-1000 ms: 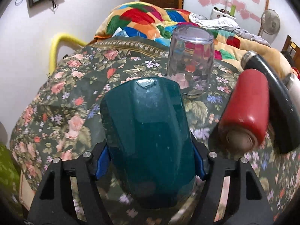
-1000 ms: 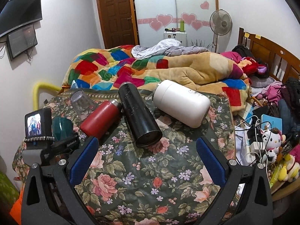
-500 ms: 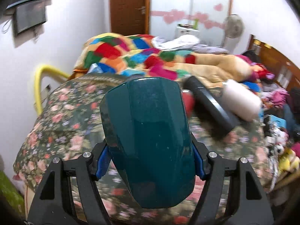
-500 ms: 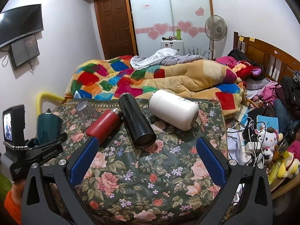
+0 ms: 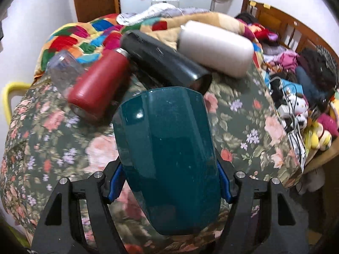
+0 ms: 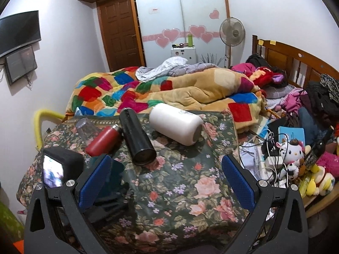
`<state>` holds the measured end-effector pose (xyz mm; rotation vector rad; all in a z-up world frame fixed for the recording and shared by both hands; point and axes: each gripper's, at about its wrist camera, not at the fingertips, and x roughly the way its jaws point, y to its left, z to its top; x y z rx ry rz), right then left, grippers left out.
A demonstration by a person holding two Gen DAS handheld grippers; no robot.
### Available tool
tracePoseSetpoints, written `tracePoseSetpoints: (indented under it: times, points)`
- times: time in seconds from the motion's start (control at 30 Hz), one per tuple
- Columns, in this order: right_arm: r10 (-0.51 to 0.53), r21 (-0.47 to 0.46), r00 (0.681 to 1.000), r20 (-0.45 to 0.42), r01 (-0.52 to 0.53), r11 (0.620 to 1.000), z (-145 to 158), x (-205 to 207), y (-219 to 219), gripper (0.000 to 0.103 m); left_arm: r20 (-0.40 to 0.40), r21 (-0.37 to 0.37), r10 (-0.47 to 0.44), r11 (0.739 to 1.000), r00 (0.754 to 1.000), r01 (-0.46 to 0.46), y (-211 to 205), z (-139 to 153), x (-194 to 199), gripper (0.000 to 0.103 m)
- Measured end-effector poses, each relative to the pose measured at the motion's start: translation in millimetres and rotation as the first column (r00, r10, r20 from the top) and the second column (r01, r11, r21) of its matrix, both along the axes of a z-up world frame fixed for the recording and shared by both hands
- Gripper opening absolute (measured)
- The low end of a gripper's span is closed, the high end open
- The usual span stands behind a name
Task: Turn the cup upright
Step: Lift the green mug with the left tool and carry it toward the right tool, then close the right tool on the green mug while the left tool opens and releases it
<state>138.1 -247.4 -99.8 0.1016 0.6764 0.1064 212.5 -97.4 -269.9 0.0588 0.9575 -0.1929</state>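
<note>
The left gripper (image 5: 169, 182) is clamped on the teal cup (image 5: 167, 148), held above the floral cloth (image 5: 243, 127); the left wrist view fills with the cup, while the right wrist view shows only a sliver of it (image 6: 115, 173) behind a blue pad. The right gripper (image 6: 166, 180) stands wide open over bare cloth. Beyond lie 3 flasks: red bottle (image 6: 103, 140), black flask (image 6: 137, 137), white flask (image 6: 175, 123). A clear glass (image 6: 85, 128) sits near the cloth's far-left edge. No writing is legible.
</note>
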Motion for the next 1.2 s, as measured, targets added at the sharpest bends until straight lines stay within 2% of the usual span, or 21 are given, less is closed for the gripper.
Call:
tracePoseSetpoints:
  times: [0.1, 0.3, 0.57, 0.8, 0.93, 0.97, 1.03, 1.2]
  points:
    - [-0.009, -0.003, 1.0, -0.018, 0.009, 1.0, -5, 1, -5, 0.103, -0.014, 0.024, 0.006, 1.0, 1.0, -0.006, -5, -10, 4, 0.071]
    - [-0.009, -0.003, 0.999, -0.038, 0.009, 1.0, -9, 1, -7, 0.103, -0.065, -0.003, -0.002, 1.0, 0.998, 0.002, -1, -19, 11, 0.071]
    - [0.008, -0.019, 0.999, -0.051, -0.009, 1.0, -10, 1, 6, 0.103, -0.086, -0.012, -0.038, 0.999, 0.996, 0.037, 5, -18, 14, 0.071]
    - [0.018, -0.045, 0.999, -0.046, -0.02, 0.999, -6, -3, 13, 0.103, -0.086, -0.007, -0.08, 0.997, 0.993, 0.08, 11, -11, -2, 0.072]
    - [0.022, -0.063, 0.999, -0.044, -0.025, 0.998, -4, -7, 18, 0.103, -0.092, -0.051, -0.063, 0.997, 0.994, 0.058, 21, -3, -7, 0.073]
    - [0.023, -0.066, 0.999, -0.043, -0.026, 0.997, -4, -8, 19, 0.103, -0.078, -0.067, -0.058, 0.996, 0.995, 0.053, 25, 1, -10, 0.074]
    - [0.027, -0.078, 0.999, -0.041, -0.03, 0.997, -3, -9, 21, 0.103, -0.023, -0.057, -0.044, 0.997, 0.999, 0.043, 29, 11, -15, 0.088]
    - [0.032, -0.105, 0.999, -0.037, -0.036, 0.994, -2, -14, 26, 0.103, 0.106, 0.012, -0.033, 0.999, 0.994, 0.032, 43, 42, -27, 0.09]
